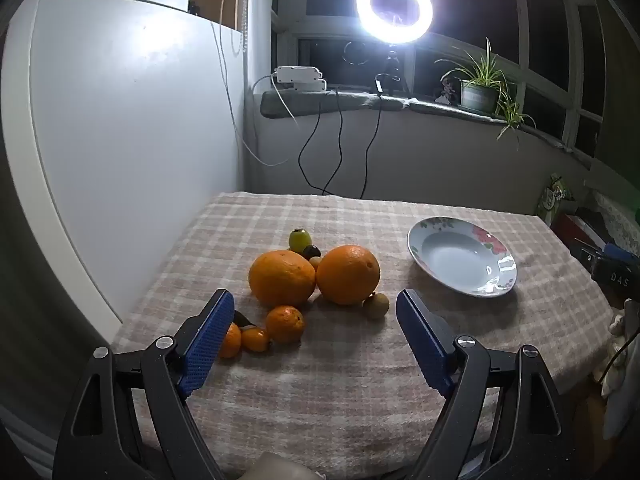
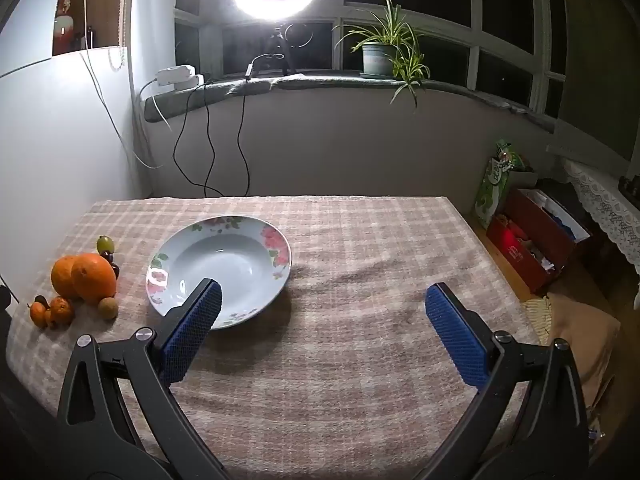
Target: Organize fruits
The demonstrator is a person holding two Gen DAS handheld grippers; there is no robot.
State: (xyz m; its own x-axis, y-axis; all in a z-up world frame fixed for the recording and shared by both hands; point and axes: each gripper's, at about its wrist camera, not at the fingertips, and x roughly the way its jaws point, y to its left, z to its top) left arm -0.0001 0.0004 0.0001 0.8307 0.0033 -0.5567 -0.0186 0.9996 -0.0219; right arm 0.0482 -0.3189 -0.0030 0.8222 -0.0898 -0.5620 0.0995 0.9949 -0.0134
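Observation:
A pile of fruit lies on the checked tablecloth (image 1: 360,360): two big oranges (image 1: 282,277) (image 1: 348,274), a small orange (image 1: 285,323), two tiny orange fruits (image 1: 255,339), a tan round fruit (image 1: 377,305), a green fruit (image 1: 300,240) and a dark one (image 1: 311,251). An empty floral plate (image 1: 496,286) sits to their right. My left gripper (image 1: 316,304) is open and empty, just in front of the pile. My right gripper (image 2: 322,300) is open and empty, by the plate's (image 2: 276,240) near right rim. The fruit pile (image 2: 93,278) lies left of it.
A white panel (image 1: 120,140) stands along the table's left side. A wall with hanging cables (image 1: 340,152), a ring light (image 1: 394,8) and a potted plant (image 1: 478,88) are behind. Boxes (image 2: 536,240) sit on the floor right of the table.

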